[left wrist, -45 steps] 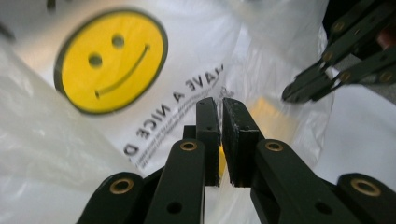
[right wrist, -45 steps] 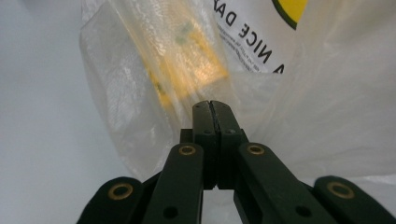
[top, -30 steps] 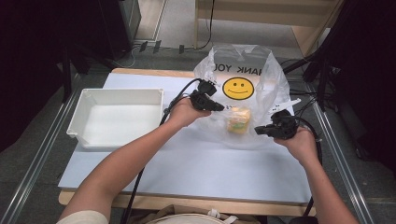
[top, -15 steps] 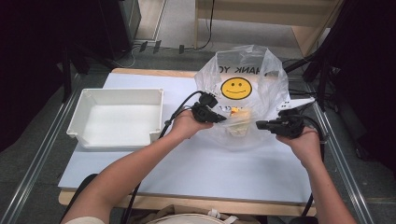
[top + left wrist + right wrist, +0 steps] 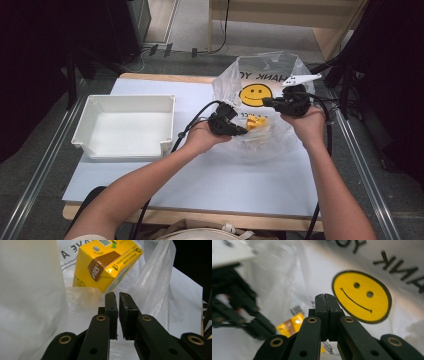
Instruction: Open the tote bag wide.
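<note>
A clear plastic bag (image 5: pixel 280 67) printed with a yellow smiley (image 5: pixel 255 93) stands at the back right of the table. A yellow drink carton (image 5: pixel 256 122) lies inside it, close ahead of the jaws in the left gripper view (image 5: pixel 105 265). My left gripper (image 5: pixel 242 131) is at the bag's near left side, its jaws nearly together (image 5: pixel 118 296) on the bag's film (image 5: pixel 30 290). My right gripper (image 5: pixel 267 102) is raised at the bag's right side, jaws pressed tight (image 5: pixel 324 297) against the film by the smiley (image 5: pixel 362 297). The carton (image 5: pixel 290 325) shows below through the plastic.
A white rectangular tray (image 5: pixel 125 100) sits on the left of the pale blue table (image 5: pixel 225 180). Both forearms reach in from the near edge, and black cables trail from the grippers. Metal rails run along both sides of the table.
My right gripper has risen and moved left toward the smiley, drawing the bag's right side up and narrower. The left gripper edged slightly right along the bag's front.
</note>
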The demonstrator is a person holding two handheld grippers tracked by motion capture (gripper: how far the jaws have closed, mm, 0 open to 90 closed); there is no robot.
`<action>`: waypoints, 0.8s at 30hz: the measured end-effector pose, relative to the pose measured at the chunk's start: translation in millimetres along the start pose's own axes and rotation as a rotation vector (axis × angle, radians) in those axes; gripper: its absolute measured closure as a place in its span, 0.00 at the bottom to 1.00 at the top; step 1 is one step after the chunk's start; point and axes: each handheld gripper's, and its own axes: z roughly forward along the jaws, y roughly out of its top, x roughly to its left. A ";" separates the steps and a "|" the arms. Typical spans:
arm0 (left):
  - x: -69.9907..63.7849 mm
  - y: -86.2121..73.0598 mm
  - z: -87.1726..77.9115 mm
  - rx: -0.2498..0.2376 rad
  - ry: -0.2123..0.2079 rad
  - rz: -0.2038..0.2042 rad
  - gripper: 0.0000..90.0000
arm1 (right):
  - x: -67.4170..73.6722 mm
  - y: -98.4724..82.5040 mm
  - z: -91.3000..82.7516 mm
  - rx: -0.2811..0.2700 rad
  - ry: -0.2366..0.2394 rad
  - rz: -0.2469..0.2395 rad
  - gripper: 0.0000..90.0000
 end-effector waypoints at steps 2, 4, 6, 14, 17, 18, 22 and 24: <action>0.3 -1.6 0.3 -0.004 0.000 -0.010 0.95 | -3.8 -5.4 3.4 -0.004 -0.007 0.022 1.00; 2.3 -4.5 0.9 -0.006 0.005 -0.008 0.94 | -10.6 -18.0 8.0 0.002 -0.028 0.058 1.00; 4.3 -7.2 1.4 -0.012 0.018 -0.003 0.94 | -16.2 -33.1 10.8 0.019 -0.054 0.085 1.00; 28.3 -17.8 9.5 -0.025 0.098 -0.109 0.95 | -18.2 -79.2 12.4 0.062 -0.098 0.142 1.00; 34.7 -20.9 17.8 -0.006 0.141 -0.125 0.95 | -15.0 -91.2 16.3 0.095 -0.108 0.147 1.00; 36.9 -22.0 20.7 -0.001 0.156 -0.115 0.95 | -14.4 -95.6 18.3 0.099 -0.107 0.152 1.00; 45.3 -25.5 28.4 -0.006 0.193 -0.139 0.95 | -10.5 -112.0 24.8 0.108 -0.111 0.171 1.00; 50.6 -27.2 30.8 0.002 0.209 -0.157 0.95 | -10.8 -120.4 25.8 0.107 -0.116 0.195 1.00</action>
